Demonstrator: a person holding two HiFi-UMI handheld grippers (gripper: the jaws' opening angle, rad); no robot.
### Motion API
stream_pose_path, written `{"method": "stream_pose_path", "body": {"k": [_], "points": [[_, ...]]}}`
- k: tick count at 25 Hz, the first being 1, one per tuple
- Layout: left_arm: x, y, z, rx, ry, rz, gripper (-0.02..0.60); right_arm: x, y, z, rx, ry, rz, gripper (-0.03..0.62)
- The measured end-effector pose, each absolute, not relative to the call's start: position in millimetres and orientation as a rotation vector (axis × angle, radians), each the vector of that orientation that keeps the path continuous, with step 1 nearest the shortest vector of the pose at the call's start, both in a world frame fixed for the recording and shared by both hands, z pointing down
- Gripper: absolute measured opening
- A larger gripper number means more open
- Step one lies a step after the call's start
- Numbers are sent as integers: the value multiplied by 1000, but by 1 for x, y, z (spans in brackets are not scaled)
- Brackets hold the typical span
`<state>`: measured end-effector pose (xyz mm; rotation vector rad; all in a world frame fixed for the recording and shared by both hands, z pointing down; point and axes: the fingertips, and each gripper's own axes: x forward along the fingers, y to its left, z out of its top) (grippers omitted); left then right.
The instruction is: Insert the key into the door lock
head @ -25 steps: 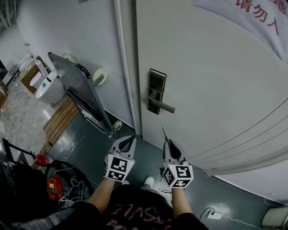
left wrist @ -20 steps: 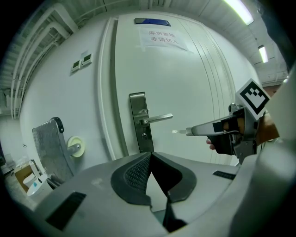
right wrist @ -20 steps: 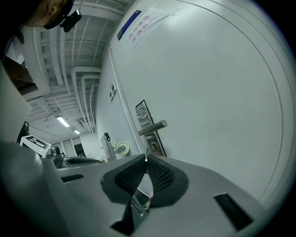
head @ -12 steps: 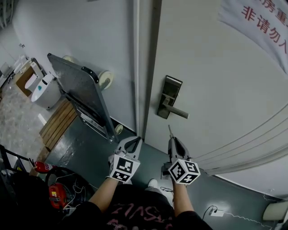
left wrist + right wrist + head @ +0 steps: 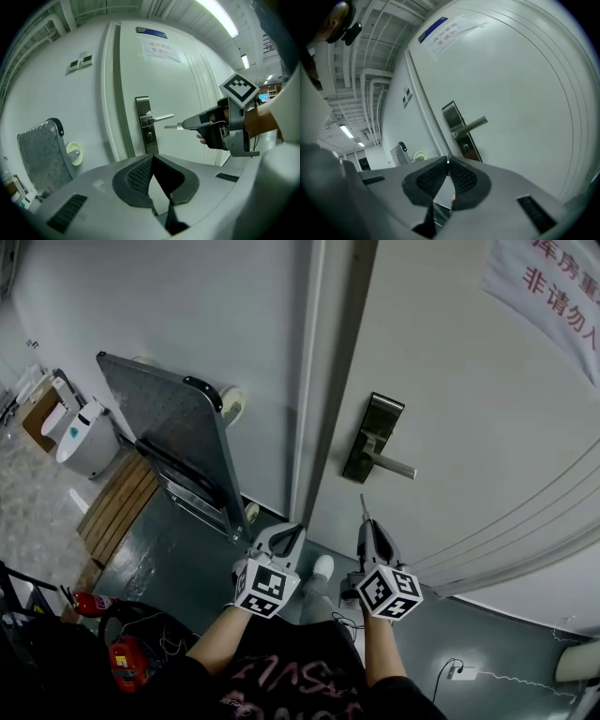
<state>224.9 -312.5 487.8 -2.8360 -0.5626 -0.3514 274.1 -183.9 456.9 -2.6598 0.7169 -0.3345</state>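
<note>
Right gripper (image 5: 366, 527) (jaws closed) pinches key (image 5: 363, 505) near lock (image 5: 373, 439).

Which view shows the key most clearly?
The left gripper view: the key sticks out sideways from the right gripper. The head view shows a thin sliver; the right gripper view only its edge.

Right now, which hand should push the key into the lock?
Right. The right gripper pinches the key, aimed at the door lock; the left gripper holds nothing, jaws shut.
</note>
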Motion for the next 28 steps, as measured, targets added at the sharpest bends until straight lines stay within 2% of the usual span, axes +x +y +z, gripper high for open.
{"method": "stream_pose_path", "body": {"k": [10, 28], "points": [[241, -324, 500, -2784, -624, -303, 12, 292, -194, 470, -2566, 628, -295, 79], [301, -345, 531, -2810, -596, -357, 12, 379, -202, 490, -2427, 521, -300, 80]]}}
